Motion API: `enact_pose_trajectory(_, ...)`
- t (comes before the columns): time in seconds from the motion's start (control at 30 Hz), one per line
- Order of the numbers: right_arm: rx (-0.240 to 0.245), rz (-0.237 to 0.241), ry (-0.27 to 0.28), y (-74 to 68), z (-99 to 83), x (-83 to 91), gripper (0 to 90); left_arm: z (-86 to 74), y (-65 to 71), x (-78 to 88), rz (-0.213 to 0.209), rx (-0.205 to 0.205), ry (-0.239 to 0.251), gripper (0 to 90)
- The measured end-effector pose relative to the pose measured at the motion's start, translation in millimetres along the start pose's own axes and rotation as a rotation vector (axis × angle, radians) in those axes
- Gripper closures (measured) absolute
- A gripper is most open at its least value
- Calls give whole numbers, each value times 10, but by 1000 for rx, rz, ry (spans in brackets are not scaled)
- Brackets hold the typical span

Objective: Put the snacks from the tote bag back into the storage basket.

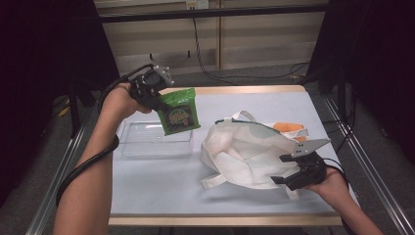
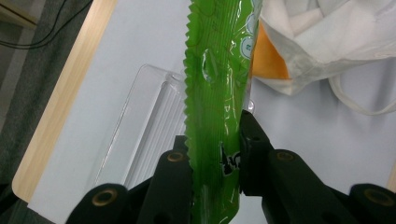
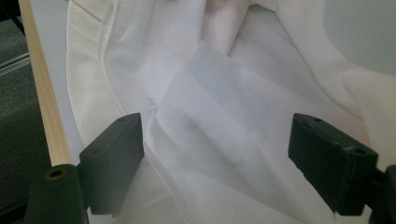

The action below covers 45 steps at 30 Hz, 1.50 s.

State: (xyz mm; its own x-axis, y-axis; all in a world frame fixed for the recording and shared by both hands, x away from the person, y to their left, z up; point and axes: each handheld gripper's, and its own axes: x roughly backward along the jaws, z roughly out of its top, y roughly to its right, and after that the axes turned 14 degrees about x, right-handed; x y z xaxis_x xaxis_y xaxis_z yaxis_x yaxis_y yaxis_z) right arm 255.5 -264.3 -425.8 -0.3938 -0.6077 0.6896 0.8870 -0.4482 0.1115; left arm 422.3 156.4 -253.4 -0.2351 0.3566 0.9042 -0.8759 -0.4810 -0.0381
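Left gripper (image 1: 157, 100): jaws pinching green packet (image 1: 179, 110), held in the air above clear tray (image 1: 147, 142), left of white bag (image 1: 244, 154). Right gripper (image 1: 288, 171): jaws spread, at bag's near right side, fabric between them. Table (image 1: 161, 191): pale blue top, wood edge. Beyond bag: slatted wall, black cables, dark curtains either side.
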Motion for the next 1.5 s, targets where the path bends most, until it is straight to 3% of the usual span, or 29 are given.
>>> enact_pose_trajectory(0.47, 1, 12, -3, -7, 18, -45, 178, -171, -128, 22, 0, 26, -21, 781)
enact_pose_trajectory(0.63, -2, 13, -8, -5, 16, -51, 177, -222, -165, -22, 0, 44, -20, 780)
enact_pose_trajectory(0.83, -2, 19, -12, -16, 24, -72, 177, -262, -192, -86, 0, 26, -39, 780)
enact_pose_trajectory(1.13, 0, 20, -11, -16, 26, -74, 177, -317, -202, -173, -15, 53, -44, 780)
enact_pose_trajectory(1.17, 1, 19, -12, -18, 26, -75, 177, -315, -208, -174, -3, 35, -54, 779)
enact_pose_trajectory(1.5, 7, 23, -8, -17, 19, -77, 176, -330, -180, -297, -17, 17, -71, 776)
